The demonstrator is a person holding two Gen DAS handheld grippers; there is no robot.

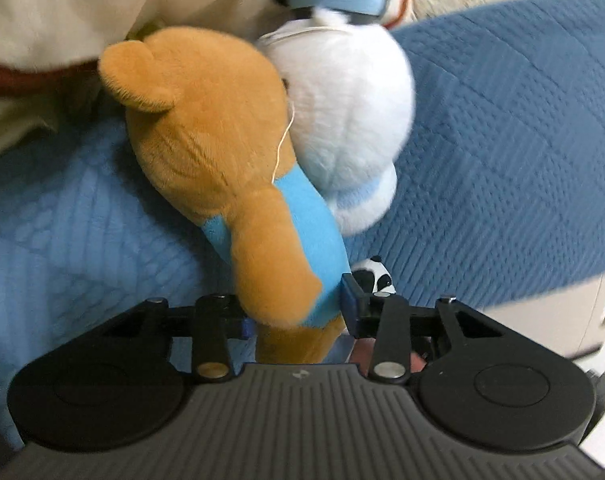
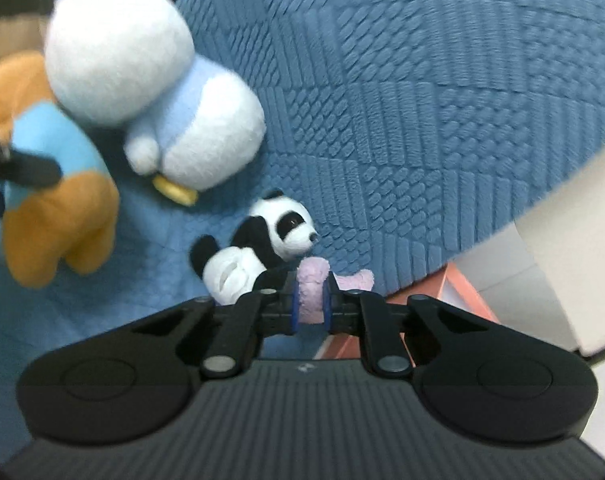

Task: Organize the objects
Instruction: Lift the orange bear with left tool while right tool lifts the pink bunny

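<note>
My left gripper is shut on the waist of a brown plush bear in a light blue shirt, which hangs lifted off the bed. The right wrist view shows that bear at the left, with a black finger across it. A white and pale blue plush leans against the bear and shows again as the white plush. My right gripper is shut on a small pink plush. A little panda plush lies just left of it, and its head, the panda, peeks out behind my left gripper.
A blue quilted bedspread covers the bed under everything. A large cream plush with a red band fills the upper left of the left wrist view. Below the bed edge stand an orange-red frame and white furniture.
</note>
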